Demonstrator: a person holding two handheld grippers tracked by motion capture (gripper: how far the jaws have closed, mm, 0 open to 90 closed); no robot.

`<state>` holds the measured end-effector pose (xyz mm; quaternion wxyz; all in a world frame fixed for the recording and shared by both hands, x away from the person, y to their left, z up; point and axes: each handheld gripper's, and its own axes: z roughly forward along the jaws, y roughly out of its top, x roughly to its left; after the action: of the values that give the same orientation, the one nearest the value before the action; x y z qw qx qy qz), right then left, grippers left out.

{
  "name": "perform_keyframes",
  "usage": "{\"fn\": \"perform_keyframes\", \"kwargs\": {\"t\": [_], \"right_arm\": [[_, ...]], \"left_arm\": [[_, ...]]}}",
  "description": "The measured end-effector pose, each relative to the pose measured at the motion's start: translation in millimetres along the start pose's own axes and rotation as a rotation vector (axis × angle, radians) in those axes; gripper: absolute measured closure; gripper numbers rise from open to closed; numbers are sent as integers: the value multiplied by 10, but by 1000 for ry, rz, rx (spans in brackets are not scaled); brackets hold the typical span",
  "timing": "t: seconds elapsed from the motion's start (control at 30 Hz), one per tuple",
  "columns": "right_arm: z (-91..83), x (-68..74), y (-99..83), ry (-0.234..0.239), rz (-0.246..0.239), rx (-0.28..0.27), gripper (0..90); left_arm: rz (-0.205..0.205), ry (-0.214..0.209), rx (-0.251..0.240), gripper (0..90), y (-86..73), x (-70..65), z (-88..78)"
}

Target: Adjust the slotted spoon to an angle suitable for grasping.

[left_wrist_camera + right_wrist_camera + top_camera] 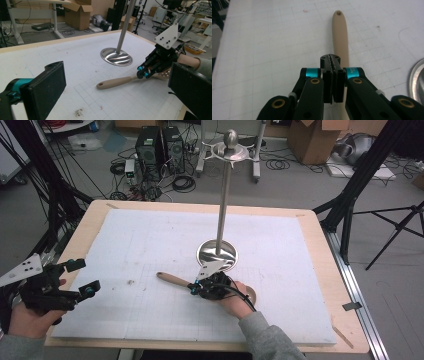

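A: High view?
B: The right gripper [192, 287] sits over a wooden spatula [172, 280] near the tabletop's [310, 227] front edge, before the metal stand [217, 254].
A: Left gripper view?
B: The left gripper [112, 87] gapes, nothing between.
A: Right gripper view?
B: Jaws pressed together above the handle; whether they pinch it, I can't say.

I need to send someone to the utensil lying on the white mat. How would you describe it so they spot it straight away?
Start at the tall metal stand with the round shiny base, near the middle of the white mat. Just in front of that base lies a beige slotted spatula, its long handle pointing left in the high view. It is the only utensil on the mat, and the right tool sits shut over its handle, with the holed blade under that hand.
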<state>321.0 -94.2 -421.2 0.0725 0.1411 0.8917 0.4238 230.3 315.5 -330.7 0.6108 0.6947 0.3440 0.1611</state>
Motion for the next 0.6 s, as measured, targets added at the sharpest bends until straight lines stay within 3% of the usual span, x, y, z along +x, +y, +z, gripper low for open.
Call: {"fn": "perform_keyframes", "kwargs": {"t": [0.17,0.2,0.23,0.27,0.37,0.43,0.47,0.6], "right_arm": [[-67,3,27,-12,9,-19,757],[-96,-2,37,-18,12,-17,671],[-96,-2,37,-18,12,-17,671],[-125,-5,49,-22,10,-12,609],[-154,1,61,-23,3,-21,606],[-178,9,72,-16,-5,-22,563],[-186,12,82,-22,-15,-14,486],[-195,4,88,-25,-9,-10,412]], "left_arm": [[10,-20,-8,18,26,-32,10],[8,-15,-5,18,20,-28,12],[8,-15,-5,18,20,-28,12],[5,-8,-4,18,10,-17,13],[4,-5,-6,18,3,-8,12],[8,-6,-10,18,3,-7,10],[10,-6,-12,18,8,-12,9],[13,-10,-11,18,10,-15,11]]}}
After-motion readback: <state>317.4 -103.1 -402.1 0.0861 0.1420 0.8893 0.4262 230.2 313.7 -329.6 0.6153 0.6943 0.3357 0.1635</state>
